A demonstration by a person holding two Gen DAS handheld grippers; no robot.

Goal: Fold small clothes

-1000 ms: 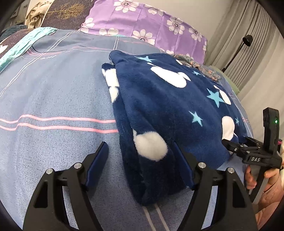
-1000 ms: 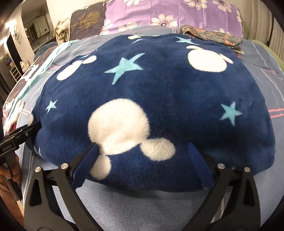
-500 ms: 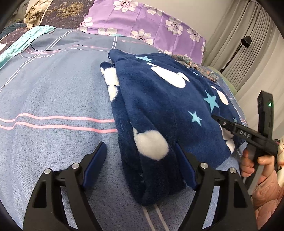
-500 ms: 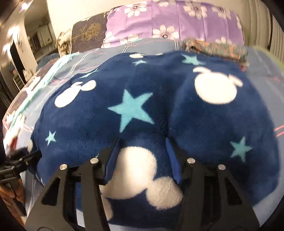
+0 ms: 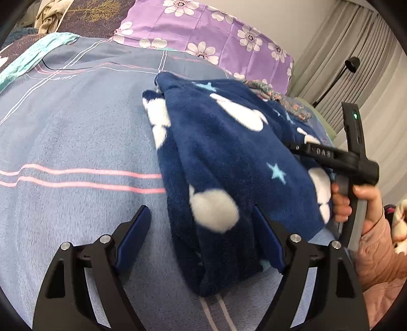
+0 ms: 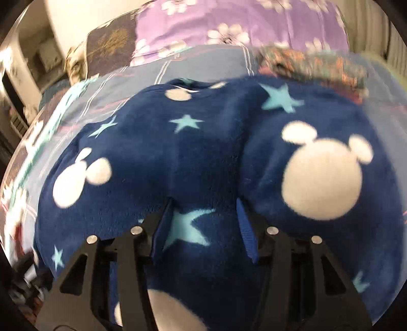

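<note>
The bed [image 5: 76, 142], covered in a blue-grey sheet with pink and white stripes, carries every item in view. At its head a purple floral pillow [image 5: 203, 35] lies beside a dark pillow [image 5: 89, 15]. The navy fleece garment [image 5: 229, 163], printed with white mouse heads and pale stars, lies folded on the sheet right of centre. A small patterned cloth [image 6: 313, 66] sits just behind it, near the purple pillow. The left gripper [image 5: 201, 229] has its fingers spread wide, straddling the garment's near left corner. The right gripper [image 6: 203, 221] pinches a raised ridge of fleece between its blue pads [image 6: 245, 229].
</note>
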